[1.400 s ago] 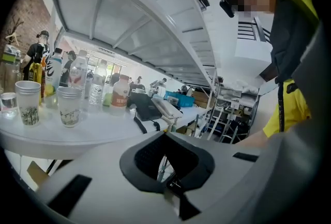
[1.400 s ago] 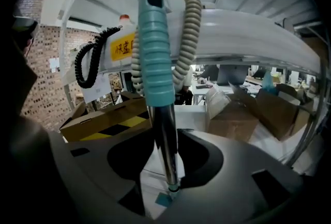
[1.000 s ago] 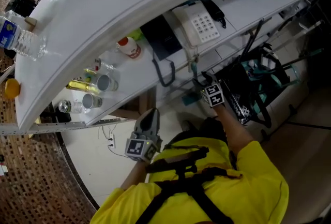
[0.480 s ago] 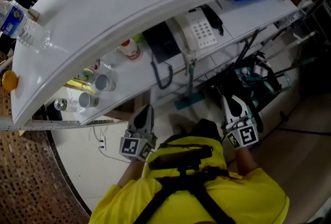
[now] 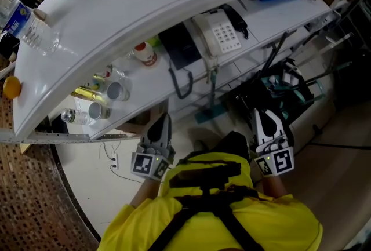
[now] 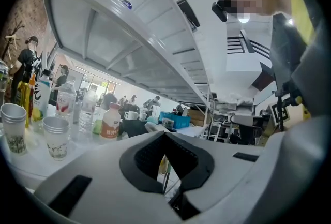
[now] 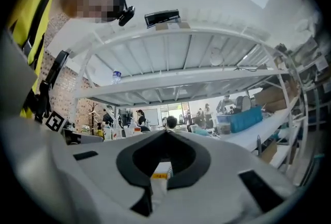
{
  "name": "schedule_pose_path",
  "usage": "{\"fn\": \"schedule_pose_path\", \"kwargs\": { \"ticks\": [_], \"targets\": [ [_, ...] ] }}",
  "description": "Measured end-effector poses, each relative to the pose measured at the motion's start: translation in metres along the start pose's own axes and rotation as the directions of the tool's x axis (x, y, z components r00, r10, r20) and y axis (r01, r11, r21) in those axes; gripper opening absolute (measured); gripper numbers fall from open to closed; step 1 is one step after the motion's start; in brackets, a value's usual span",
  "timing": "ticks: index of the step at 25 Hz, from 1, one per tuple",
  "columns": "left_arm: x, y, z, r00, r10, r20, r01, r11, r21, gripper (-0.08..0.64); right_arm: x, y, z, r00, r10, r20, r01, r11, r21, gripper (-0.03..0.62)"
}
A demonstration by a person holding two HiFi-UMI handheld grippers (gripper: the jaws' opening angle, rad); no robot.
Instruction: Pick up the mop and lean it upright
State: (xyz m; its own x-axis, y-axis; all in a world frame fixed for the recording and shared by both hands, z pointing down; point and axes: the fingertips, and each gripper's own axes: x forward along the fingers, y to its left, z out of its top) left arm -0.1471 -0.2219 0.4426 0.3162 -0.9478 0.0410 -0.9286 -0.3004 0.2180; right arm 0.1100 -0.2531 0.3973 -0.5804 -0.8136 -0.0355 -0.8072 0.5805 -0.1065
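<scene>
The mop (image 5: 212, 90), a thin dark pole with a flat teal head, stands upright against the edge of the glossy white curved bench (image 5: 116, 18). Its head rests on the pale floor (image 5: 113, 186), ahead of both grippers and touched by neither. The left gripper (image 5: 164, 121), smooth grey plastic with black ribbed pads (image 6: 150, 158), is clenched on nothing. The right gripper (image 5: 262, 115) is likewise clenched and empty. A white push-button telephone (image 5: 220, 29) lies on the bench's lower tier.
</scene>
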Motion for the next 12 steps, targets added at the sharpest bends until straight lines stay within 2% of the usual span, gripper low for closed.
{"fn": "schedule_pose_path", "kwargs": {
  "ticks": [6, 12],
  "targets": [
    [-0.008, 0.001, -0.006, 1.0, -0.01, -0.02, 0.01, 1.0, -0.006, 0.005, 0.007, 0.01, -0.009, 0.999, 0.033, -0.012, -0.032, 0.997, 0.077, 0.008],
    [-0.011, 0.011, -0.003, 1.0, 0.012, -0.003, -0.012, 1.0, -0.002, 0.005, 0.011, 0.024, -0.011, 0.998, 0.054, -0.029, -0.052, 0.996, 0.079, 0.008]
  ]
}}
